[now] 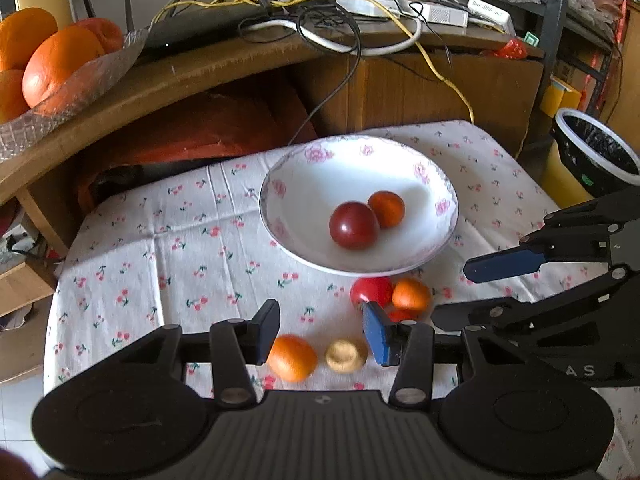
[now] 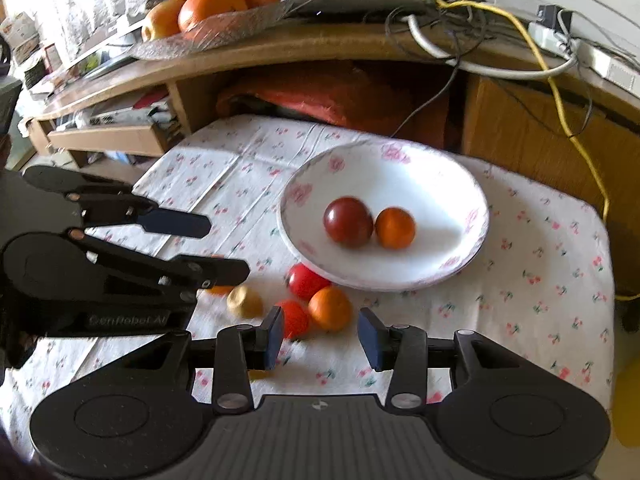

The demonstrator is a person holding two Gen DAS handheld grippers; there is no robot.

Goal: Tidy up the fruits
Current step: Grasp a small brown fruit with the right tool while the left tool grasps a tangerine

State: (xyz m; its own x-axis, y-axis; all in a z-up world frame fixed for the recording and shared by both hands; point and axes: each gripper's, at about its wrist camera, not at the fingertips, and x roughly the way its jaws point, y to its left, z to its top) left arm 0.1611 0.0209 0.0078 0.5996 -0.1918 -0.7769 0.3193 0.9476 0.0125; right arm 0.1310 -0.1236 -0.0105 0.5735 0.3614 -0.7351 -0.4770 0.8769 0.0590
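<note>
A white flowered bowl (image 1: 280,196) (image 2: 452,184) on the cherry-print cloth holds a dark red fruit (image 1: 354,225) (image 2: 347,222) and a small orange (image 1: 386,209) (image 2: 395,228). In front of the bowl lie a red fruit (image 1: 371,290) (image 2: 306,281), a small orange (image 1: 411,294) (image 2: 330,309), another red fruit (image 2: 295,318), a tan fruit (image 1: 345,355) (image 2: 245,302) and one more orange (image 1: 292,357). My left gripper (image 1: 322,334) is open above that orange and the tan fruit. My right gripper (image 2: 322,338) is open, just short of the red fruit and orange.
A wooden desk (image 1: 200,68) behind the cloth carries a dish of large oranges (image 1: 56,64) (image 2: 208,4) and tangled cables (image 1: 320,20). A black bin (image 1: 596,152) stands at the right. The table's edges fall away left and right.
</note>
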